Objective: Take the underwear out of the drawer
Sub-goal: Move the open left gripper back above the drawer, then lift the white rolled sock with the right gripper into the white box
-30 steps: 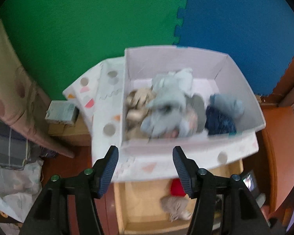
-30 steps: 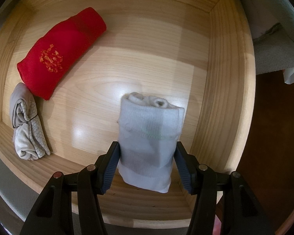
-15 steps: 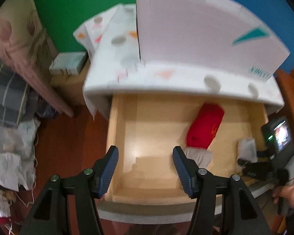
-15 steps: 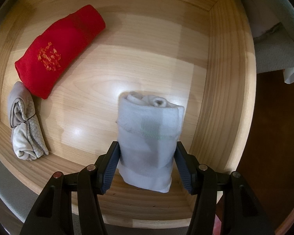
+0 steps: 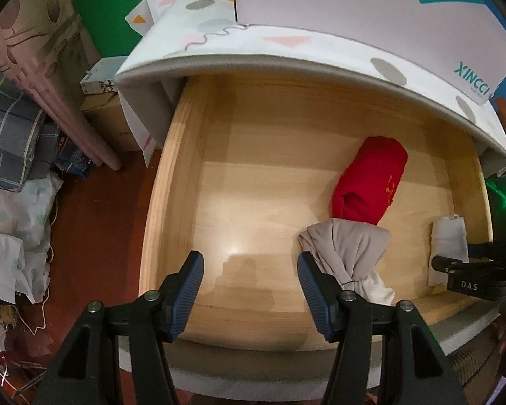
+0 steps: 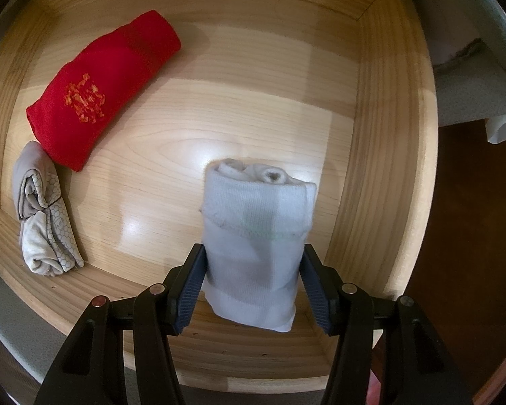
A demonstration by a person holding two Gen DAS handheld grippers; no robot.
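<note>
The wooden drawer [image 5: 172,155] [image 6: 388,135] stands open. In it lie a red rolled piece [image 5: 371,182] [image 6: 101,94], a beige-grey bundle [image 5: 350,253] [image 6: 44,212] and a white rolled piece [image 5: 450,246] [image 6: 256,236]. My right gripper [image 6: 253,283] [image 5: 455,263] has its jaws around the white roll at the drawer's right front, pads against its sides. My left gripper [image 5: 249,290] is open and empty above the drawer's front left, just left of the beige bundle.
A white box marked XINCCI [image 5: 371,17] stands on the patterned top [image 5: 219,33] above the drawer. Left of the drawer are a cardboard box [image 5: 101,81], bedding [image 5: 13,128] and bags [image 5: 10,236] on the red-brown floor.
My left gripper has swung down from the white box of clothes to the open drawer and come closer. My right gripper has held still around the white roll.
</note>
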